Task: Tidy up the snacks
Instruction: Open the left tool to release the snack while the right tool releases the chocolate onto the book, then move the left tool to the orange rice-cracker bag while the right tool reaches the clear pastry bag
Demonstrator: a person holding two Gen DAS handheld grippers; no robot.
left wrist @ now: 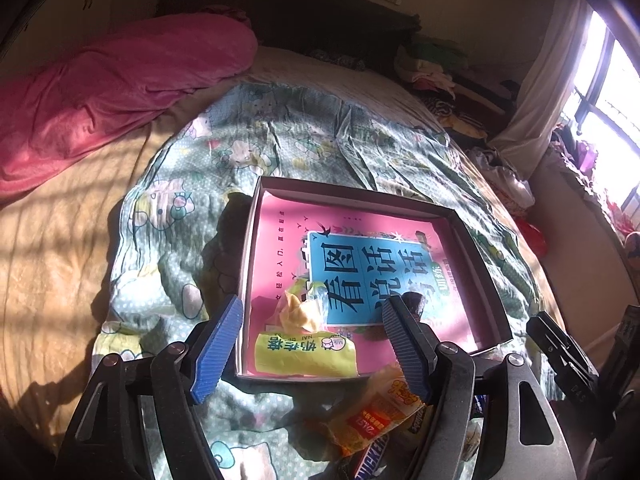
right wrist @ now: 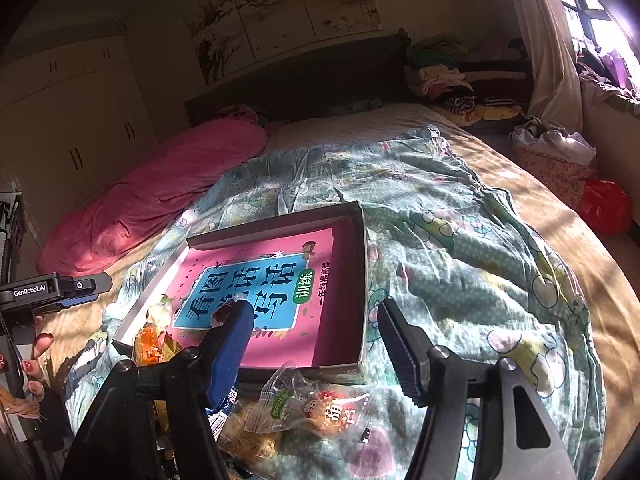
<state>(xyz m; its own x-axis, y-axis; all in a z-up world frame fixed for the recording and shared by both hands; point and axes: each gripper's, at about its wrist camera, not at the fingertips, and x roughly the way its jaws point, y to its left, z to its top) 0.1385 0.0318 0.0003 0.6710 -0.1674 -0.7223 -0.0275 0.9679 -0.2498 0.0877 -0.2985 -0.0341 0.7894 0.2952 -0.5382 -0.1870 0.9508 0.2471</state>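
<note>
Both your left gripper (left wrist: 312, 346) and right gripper (right wrist: 316, 354) hang open and empty over the near edge of the box (left wrist: 480, 264), and the loose snack pile (right wrist: 304, 408) sits just outside it, nearest your right.

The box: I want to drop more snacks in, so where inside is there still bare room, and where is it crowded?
The box is free along its far wall and the side toward the window, over the pink book. Its near corner on the left gripper's side is crowded by the yellow packet. More snacks pile outside its near wall.
</note>
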